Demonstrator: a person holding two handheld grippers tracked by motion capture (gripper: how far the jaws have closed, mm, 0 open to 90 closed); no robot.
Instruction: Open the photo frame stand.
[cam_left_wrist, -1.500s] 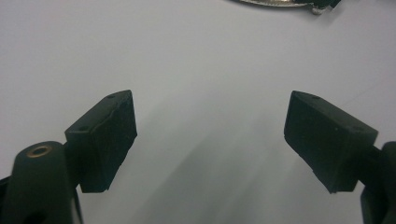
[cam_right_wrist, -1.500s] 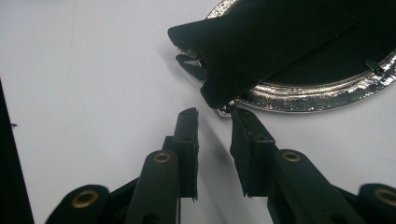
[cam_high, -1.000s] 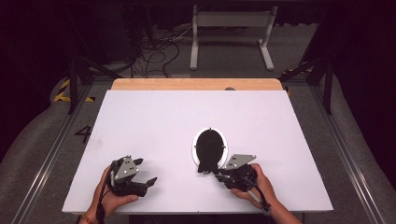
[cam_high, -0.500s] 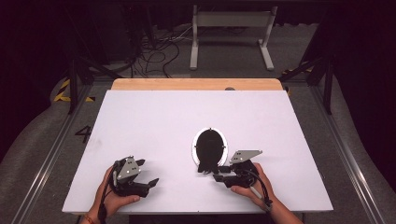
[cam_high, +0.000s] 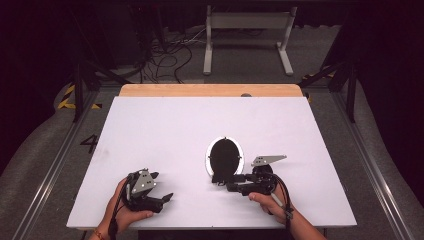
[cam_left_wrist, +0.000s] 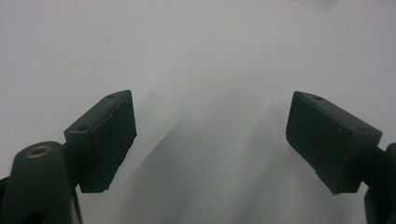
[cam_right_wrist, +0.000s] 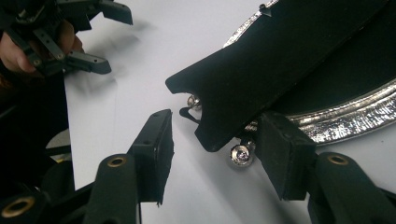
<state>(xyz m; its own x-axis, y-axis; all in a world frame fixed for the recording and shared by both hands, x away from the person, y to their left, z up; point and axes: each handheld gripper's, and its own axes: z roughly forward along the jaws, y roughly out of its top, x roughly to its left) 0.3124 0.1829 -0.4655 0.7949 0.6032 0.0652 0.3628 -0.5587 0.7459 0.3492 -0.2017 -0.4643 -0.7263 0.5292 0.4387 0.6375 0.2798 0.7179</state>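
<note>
An oval frame (cam_high: 224, 156) with a silvery rim (cam_right_wrist: 345, 116) lies face down on the white table (cam_high: 200, 125), black back up. Its black prop leg (cam_right_wrist: 261, 70) sticks out from the back toward the near edge. My right gripper (cam_high: 225, 184) lies level at the frame's near end, its jaws either side of the leg's tip (cam_right_wrist: 215, 140). They have just been opening; the left pad stands apart from the leg, so nothing is gripped. My left gripper (cam_high: 162, 186) rests at the near left, open (cam_left_wrist: 210, 135), with only bare table between its pads. It also appears in the right gripper view (cam_right_wrist: 112, 39).
A wooden strip (cam_high: 210, 90) runs along the table's far edge. Beyond it on the floor are cables (cam_high: 165, 55) and a grey metal stand (cam_high: 247, 35). Rails flank the table on both sides.
My right gripper's jaws have spread apart at the frame's near end, and the hand has shifted slightly. The left gripper has stayed put.
</note>
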